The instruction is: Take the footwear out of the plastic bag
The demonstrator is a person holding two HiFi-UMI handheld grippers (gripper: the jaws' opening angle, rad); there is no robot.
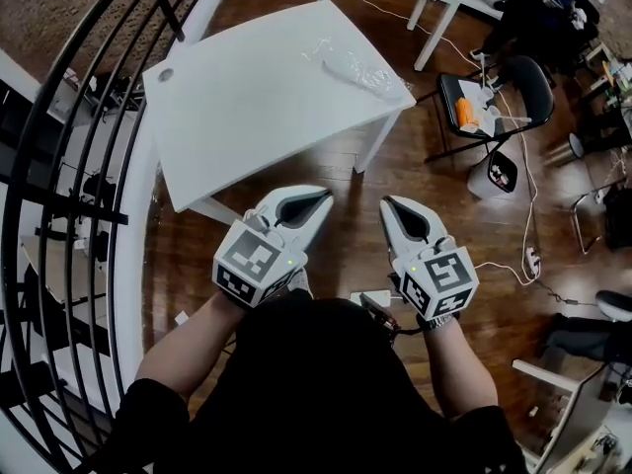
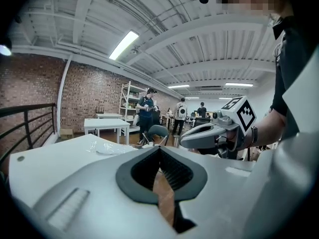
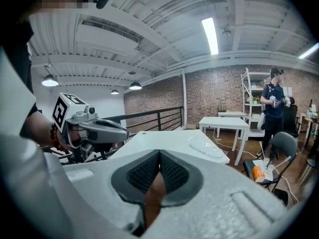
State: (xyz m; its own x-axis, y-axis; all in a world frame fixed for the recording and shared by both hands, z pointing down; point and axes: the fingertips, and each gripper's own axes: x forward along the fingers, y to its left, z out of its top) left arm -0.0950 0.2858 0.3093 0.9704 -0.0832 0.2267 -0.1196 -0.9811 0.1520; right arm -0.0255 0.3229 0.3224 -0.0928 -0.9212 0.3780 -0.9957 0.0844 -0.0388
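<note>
1. Left tongs (image 1: pixel 314 202). Jaws together, nothing between them. I hold them low in front of my body, tips pointing toward the counter (image 1: pixel 247 107) but short of its near edge. I judge this a carrying posture, closed because there is nothing within reach to take.

2. Right tongs (image 1: pixel 395 211). Jaws also pressed together and empty. They sit level with the left pair and just beside it, over the wooden floor (image 1: pixel 355 181). The two match, which suits a job likely to need one to pin and one to pull.

3. Plastic bag (image 1: pixel 357 70). Clear and crumpled, it lies flat on the counter near its far right corner, well apart from both tongs. The task is not yet started.

4. Footwear. Presumably inside the bag. Through the plastic I cannot make out its shape or which way it faces.

5. Counter. White, with nothing else on it that I can see. The bag sits at the side farthest from me, so I judge I must step closer or round the corner first.

6. Chair (image 1: pixel 528 79). It stands beyond that corner and is no part of the job.

7. Railing (image 1: pixel 79 166). Dark bars curve along my left and limit my approach from that side.
</note>
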